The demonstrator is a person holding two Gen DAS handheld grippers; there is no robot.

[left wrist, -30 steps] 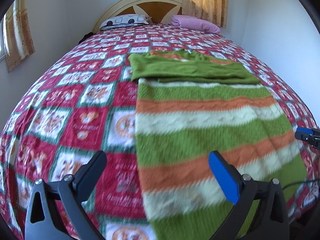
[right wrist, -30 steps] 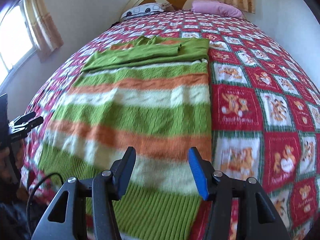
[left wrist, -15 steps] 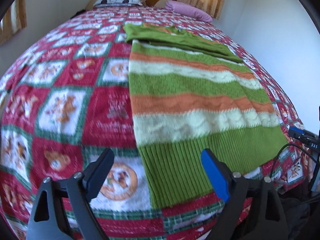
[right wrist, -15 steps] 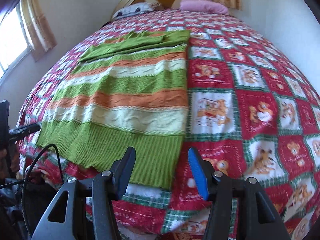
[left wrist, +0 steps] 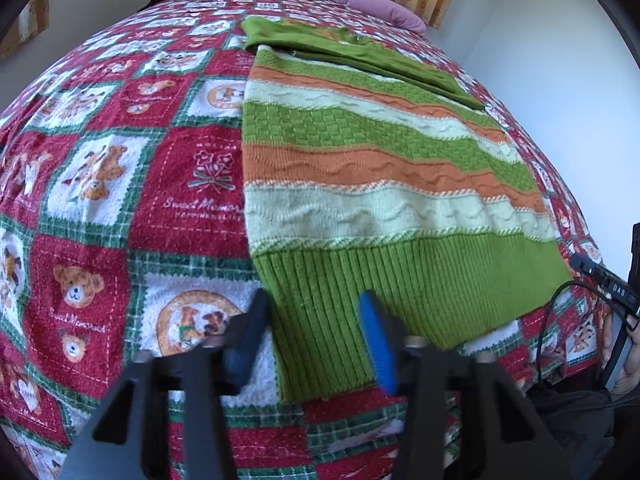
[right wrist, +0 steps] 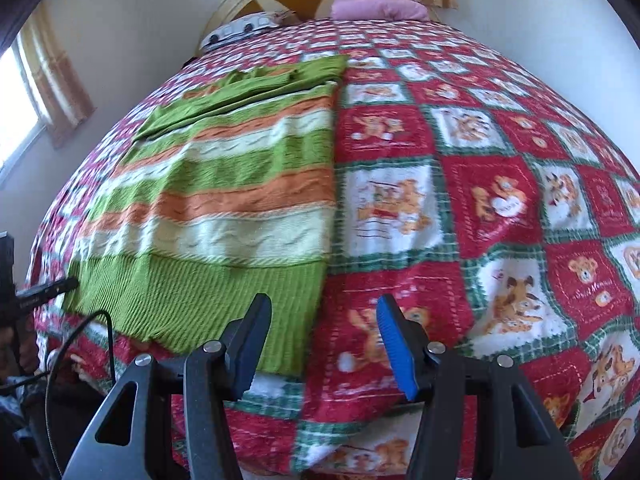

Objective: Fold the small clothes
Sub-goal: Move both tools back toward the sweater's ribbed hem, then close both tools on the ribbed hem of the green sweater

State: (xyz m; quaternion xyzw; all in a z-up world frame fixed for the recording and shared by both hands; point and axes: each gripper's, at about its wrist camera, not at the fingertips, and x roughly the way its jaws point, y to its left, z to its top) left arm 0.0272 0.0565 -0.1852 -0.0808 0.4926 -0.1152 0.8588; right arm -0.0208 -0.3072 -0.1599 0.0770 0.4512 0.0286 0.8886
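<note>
The striped sweater [left wrist: 384,184] lies flat on the quilt [left wrist: 120,184], sleeves folded in at the far end, ribbed hem nearest the bed's edge. The left gripper [left wrist: 316,340] straddles the hem's left corner; its jaws have just been closing, knit between them, pads not yet pressing. The right gripper [right wrist: 324,340] hangs half open over the right corner, holding nothing. Both sit at the corners, I'd guess, to lift the hem and fold it toward the far end.

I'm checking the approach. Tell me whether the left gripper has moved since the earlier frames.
Yes. The left gripper has drawn back toward the sweater's ribbed hem, its jaws closing around the hem's corner.
</note>
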